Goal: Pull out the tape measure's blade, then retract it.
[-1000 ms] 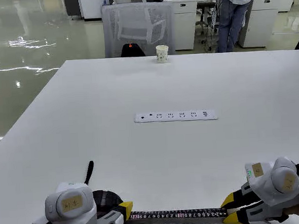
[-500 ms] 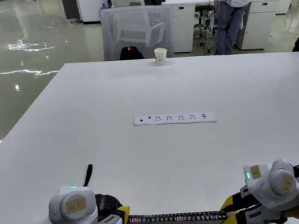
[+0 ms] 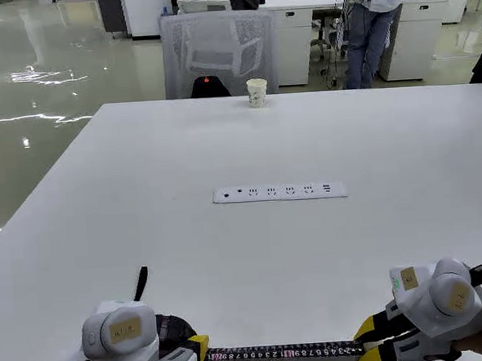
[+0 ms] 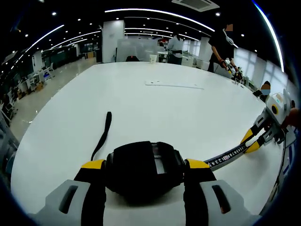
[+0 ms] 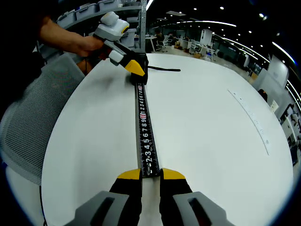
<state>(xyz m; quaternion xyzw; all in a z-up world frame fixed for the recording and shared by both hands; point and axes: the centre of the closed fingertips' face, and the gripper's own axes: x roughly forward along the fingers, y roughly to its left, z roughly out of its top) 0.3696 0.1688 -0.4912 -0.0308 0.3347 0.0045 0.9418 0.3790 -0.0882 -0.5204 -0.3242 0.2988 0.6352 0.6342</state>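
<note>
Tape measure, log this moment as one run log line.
left hand-held gripper: shut on tape measure case | right hand-held gripper: shut on blade end | blade: extended between grippers

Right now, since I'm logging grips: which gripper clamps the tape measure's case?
The left gripper: its jaws clamp the black case, while the right gripper pinches the blade at its end.

Left gripper (image 3: pixel 194 347), holding the tape measure case (image 3: pixel 173 330), sits slightly nearer the right gripper (image 3: pixel 367 342) than one second ago. The exposed blade (image 3: pixel 284 352) is marginally shorter.
</note>
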